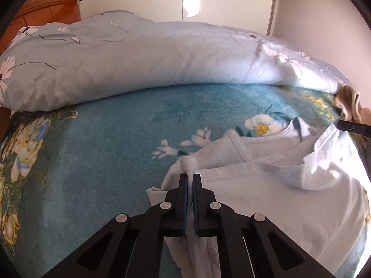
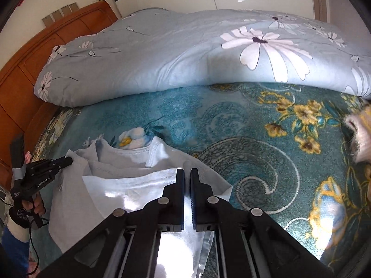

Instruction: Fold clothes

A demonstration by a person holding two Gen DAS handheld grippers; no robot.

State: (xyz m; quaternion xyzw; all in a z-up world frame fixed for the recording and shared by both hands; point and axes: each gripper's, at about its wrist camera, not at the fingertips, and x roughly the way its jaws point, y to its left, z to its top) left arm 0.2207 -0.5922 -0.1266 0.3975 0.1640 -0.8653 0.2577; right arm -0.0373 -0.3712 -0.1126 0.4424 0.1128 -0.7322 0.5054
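Black fingers of the left tool [image 1: 190, 176] sit closest in the left wrist view. They are squeezed shut on a bunched bit of the white shirt [image 1: 266, 199], and a little tuft of cloth pokes up past the tips. From the right wrist view, the left tool [image 2: 68, 161] is at the shirt's left edge, and a hand [image 2: 34, 206] holds its handle.

Over on the other side, the right tool [image 2: 187, 173] has its 2 fingers almost together. White cloth of the shirt [image 2: 129, 185] runs under and between them, but I cannot tell for sure if they pinch it.

Most of the shirt lies flat on the teal flowered blanket [image 1: 104, 143] on the bed. Its neck hole points away from both tools, toward the big pale blue quilt [image 1: 139, 64]. Its long way runs from the tools toward that quilt.

Lots of bare blanket is open to the left of the shirt, and more to the right in the right wrist view. Across the far side, the quilt makes a soft wall. A brown wooden headboard [image 2: 34, 74] stands at the far left. Something tan and furry [image 2: 359, 129] sits at the right edge.
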